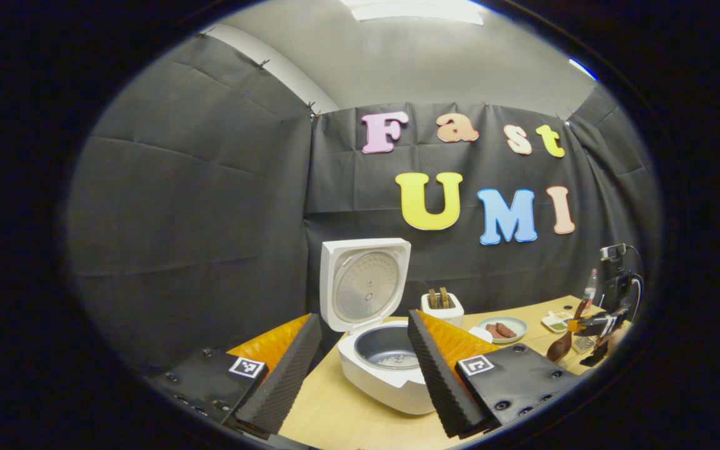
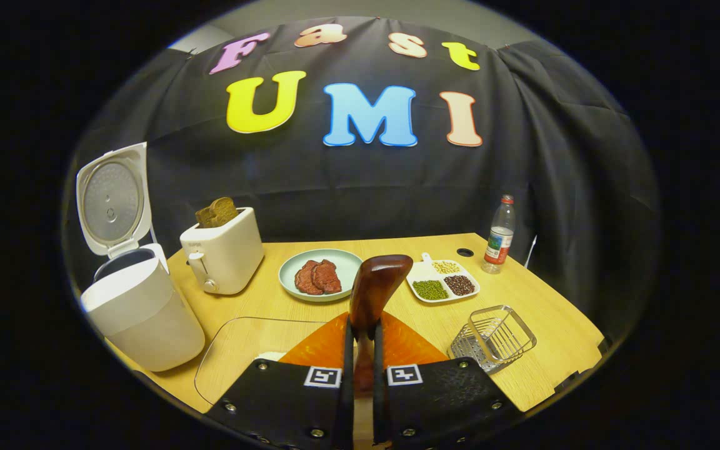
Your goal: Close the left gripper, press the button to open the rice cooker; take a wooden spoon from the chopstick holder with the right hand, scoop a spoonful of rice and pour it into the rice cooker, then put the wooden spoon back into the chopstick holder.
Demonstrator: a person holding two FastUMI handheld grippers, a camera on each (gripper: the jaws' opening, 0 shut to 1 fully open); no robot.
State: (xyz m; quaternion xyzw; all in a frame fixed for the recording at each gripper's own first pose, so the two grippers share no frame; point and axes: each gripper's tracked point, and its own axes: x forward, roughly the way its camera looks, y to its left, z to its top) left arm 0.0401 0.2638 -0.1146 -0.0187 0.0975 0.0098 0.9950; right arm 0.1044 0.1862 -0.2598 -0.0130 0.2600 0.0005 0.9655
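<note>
Room: booth walled with black cloth; grey ceiling with a light panel above in the left gripper view.
Counter (image 2: 541, 325): light wood, carrying all items; a clear mat lies on its near part.
Rice cooker (image 2: 141, 312): white, at the counter's left end, lid (image 2: 112, 199) standing upright and open. In the left gripper view the dark inner pot (image 1: 388, 350) shows a small patch of white rice at the bottom.
Left tongs (image 1: 360, 375): spread wide, empty, held just in front of the rice cooker.
Right tongs (image 2: 360, 369): pressed together on the handle of the wooden spoon (image 2: 375, 287), whose bowl points up and away, above the counter.
Chopstick holder (image 2: 492, 337): wire basket near the counter's right edge, tilted, apart from the wooden spoon.
Other items: white toaster (image 2: 224, 256) with bread beside the rice cooker; plate (image 2: 319, 275) with reddish slices; divided dish (image 2: 442, 281) of beans; bottle (image 2: 500, 234) at the rear right.
Hidden or unclear: the spoon handle's lower end is covered by the right tongs; the rice cooker's front is cut by the left tongs; the rice source beneath the right tongs is mostly hidden.
</note>
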